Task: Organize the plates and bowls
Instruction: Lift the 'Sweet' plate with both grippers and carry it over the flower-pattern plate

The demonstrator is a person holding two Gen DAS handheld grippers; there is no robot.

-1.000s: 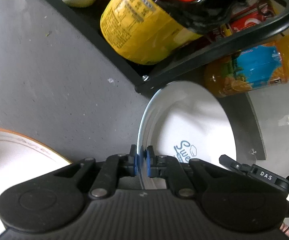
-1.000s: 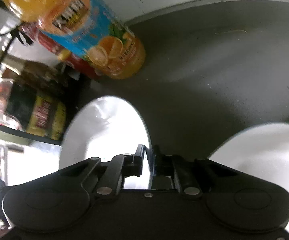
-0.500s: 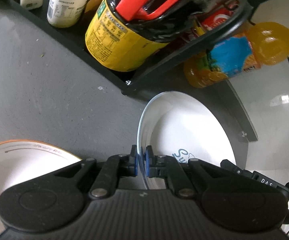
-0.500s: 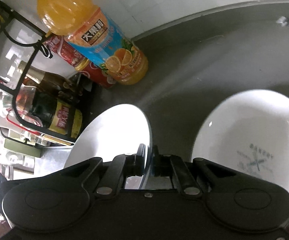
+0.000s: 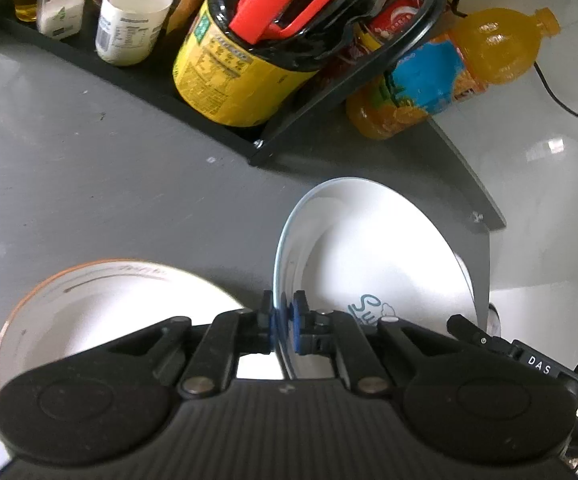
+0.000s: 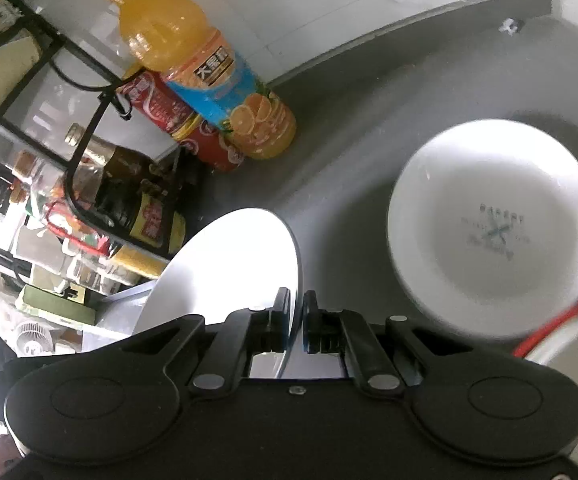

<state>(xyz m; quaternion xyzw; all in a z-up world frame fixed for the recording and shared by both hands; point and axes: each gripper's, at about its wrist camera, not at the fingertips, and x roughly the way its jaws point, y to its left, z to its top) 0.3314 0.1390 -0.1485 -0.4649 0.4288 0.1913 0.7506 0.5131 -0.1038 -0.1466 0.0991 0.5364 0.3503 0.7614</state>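
Both grippers grip the same white plate by its rim, one on each side. The left gripper (image 5: 283, 322) has its blue-padded fingers closed tight on the plate's (image 5: 369, 248) edge, and the plate stands nearly on edge, its printed face turned to the right of the fingers. In the right wrist view, the right gripper (image 6: 297, 320) pinches the plate (image 6: 229, 268) with narrow fingers; only the plain underside shows there.

The orange juice bottle (image 6: 205, 68) serves as the landmark. It stands at the back of the grey countertop (image 5: 109, 176), beside a red can (image 6: 177, 120) and a black wire rack (image 5: 329, 80) of sauce bottles. The plate is held in the air in front of the bottle.

Compared with a second ago, both cameras now sit higher and farther from the bottle, so the plate has been lifted up and back off the counter. A white bowl (image 6: 493, 224), on the counter to the right of the bottle, has come fully into the right view. An orange-rimmed bowl (image 5: 101, 312) to the left of the plate shows more fully too.

This suggests the lift is done and the carry has begun; which stack the plate is bound for cannot be told.
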